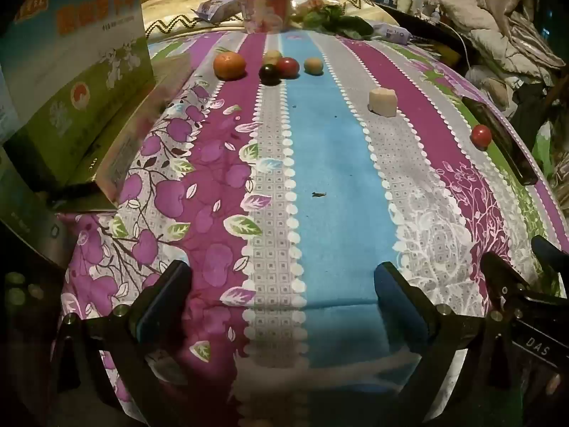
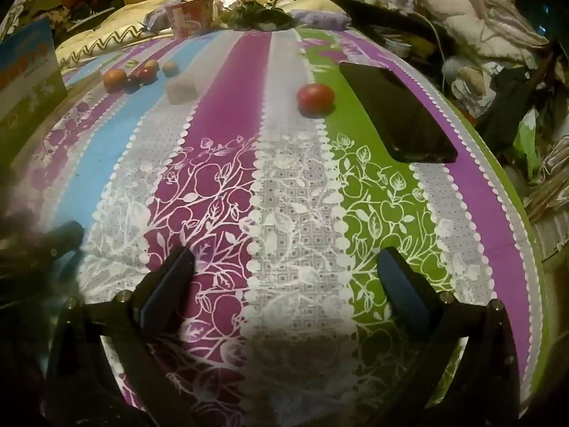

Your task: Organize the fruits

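On the striped floral cloth, a cluster of fruit lies far ahead in the left wrist view: an orange (image 1: 229, 65), a dark plum (image 1: 270, 74), a red fruit (image 1: 288, 67) and two pale round fruits (image 1: 313, 66). A lone red fruit (image 1: 481, 135) lies at the right, also in the right wrist view (image 2: 315, 98), ahead of my right gripper. A pale cut chunk (image 1: 382, 101) sits mid-cloth. My left gripper (image 1: 282, 286) is open and empty. My right gripper (image 2: 284, 272) is open and empty.
A black phone (image 2: 398, 110) lies right of the lone red fruit. A blue-green cardboard box (image 1: 71, 71) stands at the left. A pink cup (image 1: 265, 12), leafy greens (image 1: 338, 17) and packets sit at the far end. Clutter lies off the right edge.
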A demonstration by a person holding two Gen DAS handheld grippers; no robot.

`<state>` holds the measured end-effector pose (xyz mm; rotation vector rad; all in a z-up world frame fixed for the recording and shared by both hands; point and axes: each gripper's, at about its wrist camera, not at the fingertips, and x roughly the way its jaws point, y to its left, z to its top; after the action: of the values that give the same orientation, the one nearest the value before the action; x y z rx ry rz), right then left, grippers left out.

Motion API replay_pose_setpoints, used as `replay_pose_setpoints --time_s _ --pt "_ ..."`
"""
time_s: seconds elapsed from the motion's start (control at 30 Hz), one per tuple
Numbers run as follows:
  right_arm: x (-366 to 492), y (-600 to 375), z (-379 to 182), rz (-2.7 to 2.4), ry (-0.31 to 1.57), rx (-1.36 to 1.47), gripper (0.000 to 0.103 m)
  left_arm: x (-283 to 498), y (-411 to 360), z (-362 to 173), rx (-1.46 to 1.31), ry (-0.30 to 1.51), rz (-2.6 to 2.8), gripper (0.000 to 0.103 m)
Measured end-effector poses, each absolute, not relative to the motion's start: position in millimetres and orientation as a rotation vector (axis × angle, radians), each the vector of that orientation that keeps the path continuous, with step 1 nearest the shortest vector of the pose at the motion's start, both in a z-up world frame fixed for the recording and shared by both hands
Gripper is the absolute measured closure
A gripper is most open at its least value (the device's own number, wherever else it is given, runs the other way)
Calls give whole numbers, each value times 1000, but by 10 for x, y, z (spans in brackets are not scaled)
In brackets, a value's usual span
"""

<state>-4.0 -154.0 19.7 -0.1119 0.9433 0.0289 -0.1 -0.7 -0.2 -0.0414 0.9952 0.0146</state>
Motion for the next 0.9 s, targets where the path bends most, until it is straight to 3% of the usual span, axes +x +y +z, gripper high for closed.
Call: replay_pose_setpoints --time_s 0.9 --pt "-45 -1544 196 34 949 -100 0 -35 41 21 -78 986 -13 0"
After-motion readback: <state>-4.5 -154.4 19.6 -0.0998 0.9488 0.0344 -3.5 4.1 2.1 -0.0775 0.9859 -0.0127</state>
